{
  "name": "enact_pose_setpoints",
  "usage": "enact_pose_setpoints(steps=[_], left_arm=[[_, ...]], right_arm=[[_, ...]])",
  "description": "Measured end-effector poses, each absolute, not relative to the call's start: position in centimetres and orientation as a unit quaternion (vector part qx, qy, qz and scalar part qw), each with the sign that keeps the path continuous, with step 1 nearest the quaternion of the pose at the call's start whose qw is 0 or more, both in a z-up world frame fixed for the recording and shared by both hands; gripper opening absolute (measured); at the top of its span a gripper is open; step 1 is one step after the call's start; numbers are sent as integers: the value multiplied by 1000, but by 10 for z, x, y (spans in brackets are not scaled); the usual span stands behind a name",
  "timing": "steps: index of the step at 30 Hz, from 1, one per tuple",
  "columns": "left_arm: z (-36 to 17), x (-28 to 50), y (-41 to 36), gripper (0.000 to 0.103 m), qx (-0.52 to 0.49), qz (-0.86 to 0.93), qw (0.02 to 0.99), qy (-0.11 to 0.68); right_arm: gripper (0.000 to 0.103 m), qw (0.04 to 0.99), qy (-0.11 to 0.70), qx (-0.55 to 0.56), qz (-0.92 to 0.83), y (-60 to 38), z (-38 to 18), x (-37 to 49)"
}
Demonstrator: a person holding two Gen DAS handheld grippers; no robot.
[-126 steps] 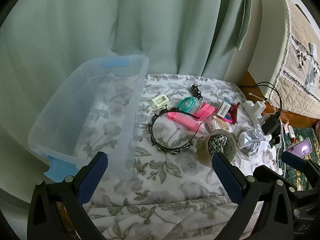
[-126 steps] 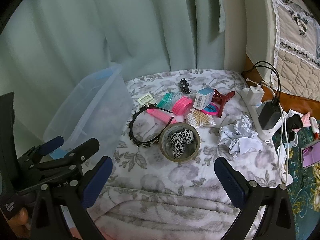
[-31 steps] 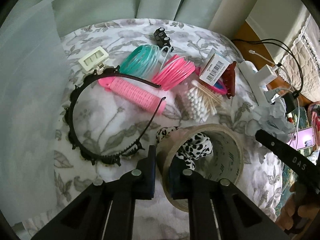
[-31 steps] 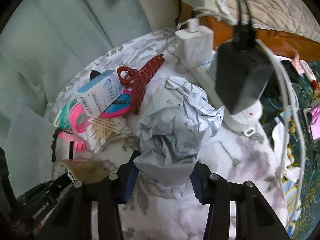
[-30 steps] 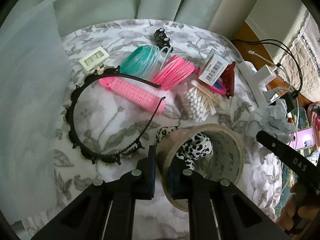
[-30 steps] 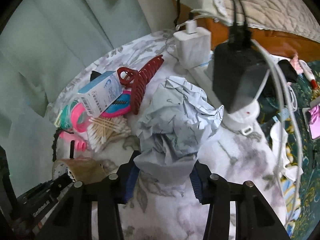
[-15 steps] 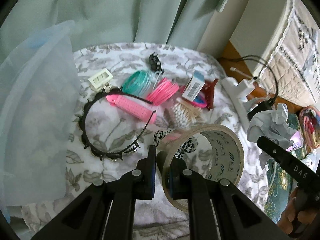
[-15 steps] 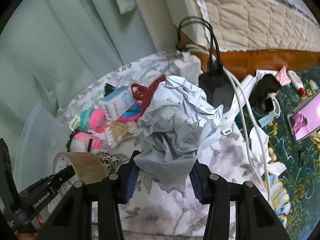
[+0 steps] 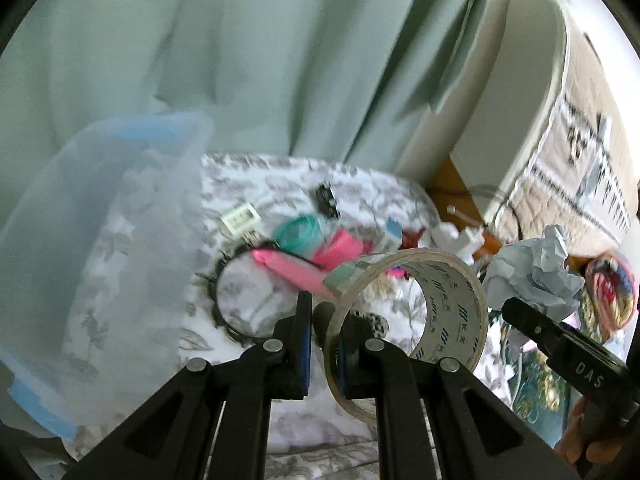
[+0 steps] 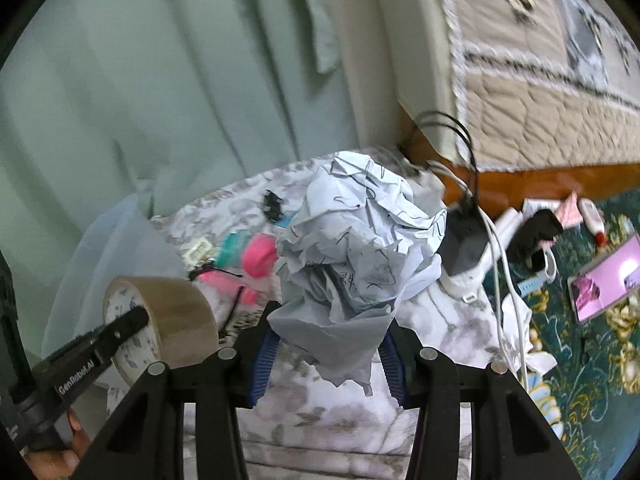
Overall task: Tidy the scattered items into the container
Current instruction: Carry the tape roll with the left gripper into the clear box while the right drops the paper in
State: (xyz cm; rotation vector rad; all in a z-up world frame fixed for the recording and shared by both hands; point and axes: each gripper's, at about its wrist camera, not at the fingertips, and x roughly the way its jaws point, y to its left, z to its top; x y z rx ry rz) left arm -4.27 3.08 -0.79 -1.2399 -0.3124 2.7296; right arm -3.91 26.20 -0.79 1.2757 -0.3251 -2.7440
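Observation:
My left gripper (image 9: 325, 320) is shut on the wall of a brown tape roll (image 9: 436, 300) and holds it up above the floral cloth; the roll also shows in the right wrist view (image 10: 172, 320). My right gripper (image 10: 326, 344) is shut on a crumpled paper ball (image 10: 356, 240), lifted off the cloth; it also shows in the left wrist view (image 9: 536, 276). The clear plastic container (image 9: 100, 240) with blue handles stands at the left. A black headband (image 9: 224, 300), pink roller (image 9: 292, 268), teal bangles (image 9: 298, 232) and pink bangles (image 9: 340, 248) lie on the cloth.
A white clip (image 9: 240, 218) and a black clip (image 9: 326, 198) lie near the back. A power strip with chargers and cables (image 10: 464, 256) sits at the right edge. A phone (image 10: 608, 276) lies on the green rug. A green curtain (image 9: 240, 60) hangs behind.
Both grippers have lifted their loads higher and drawn back from the cloth. The leopard-print scrunchie stayed on the cloth below the tape roll.

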Motion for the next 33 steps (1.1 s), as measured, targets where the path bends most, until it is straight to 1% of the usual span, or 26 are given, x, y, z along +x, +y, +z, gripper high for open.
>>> enact_pose_setpoints(steps=[8,12,16,24,33], left_arm=[[33,-19,-37,10,-338,928,21,-157],[44,-5,-78,10,-310,934,-27,-177],[42,8,-119,10,-304,928,-79,-200],[23,23,-174,10,-306,911,-144,-234],[2,17,-194,10,-324,898,-146,-261]], right_arm=[[50,127,-60,349,-926,194,50,-32],[50,165,-26,335,-927,154,62,-32],[50,216,-2,318,-923,111,72,-31],[50,289,44,331,-897,37,62,-35],[50,330,81,351,-873,-17,39,-35]])
